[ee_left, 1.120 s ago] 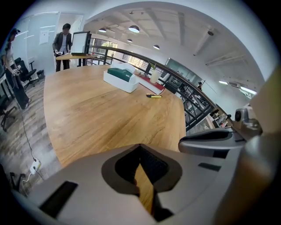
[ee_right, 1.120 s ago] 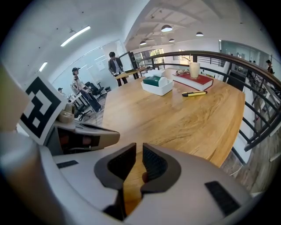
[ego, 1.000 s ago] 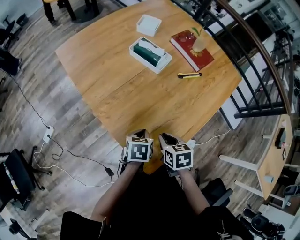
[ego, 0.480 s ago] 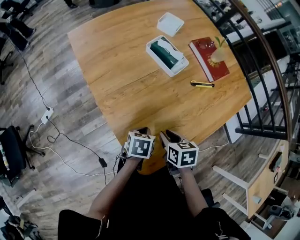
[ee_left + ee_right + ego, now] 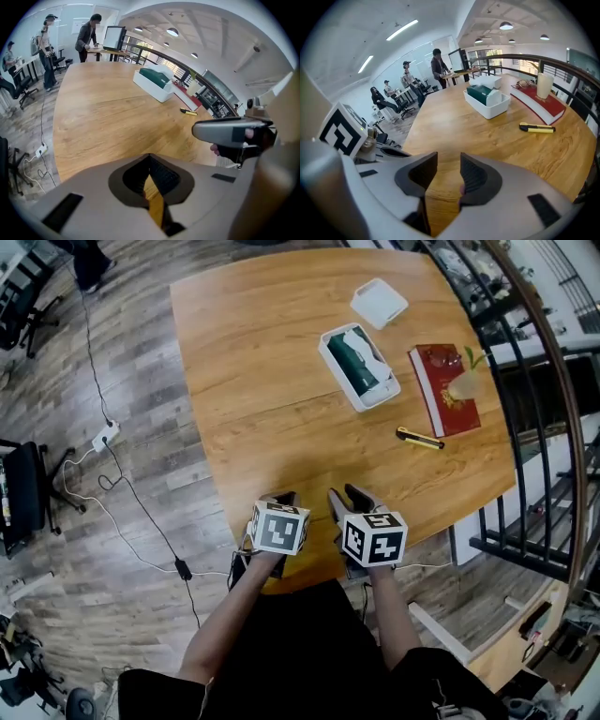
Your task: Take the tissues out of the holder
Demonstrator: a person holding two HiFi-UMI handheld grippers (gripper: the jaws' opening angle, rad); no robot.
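Both claws are held side by side over the near edge of the tabletop (image 5: pixel 272 381).

Left claw (image 5: pixel 278 498): jaws together, nothing between them.

Right claw (image 5: pixel 347 495): jaws apart and have just been opening. Nothing is between them, only bare wood below.

The white holder (image 5: pixel 375 397) sits toward the far right of the tabletop, well apart from both claws. The tissues (image 5: pixel 362 343) are inside it, with a white sheet sticking up from a green pack.

A white lid (image 5: pixel 379 303) lies just beyond the holder and a red book (image 5: pixel 441 395) to its right. A yellow knife (image 5: pixel 418 438) lies on the near side of the book.
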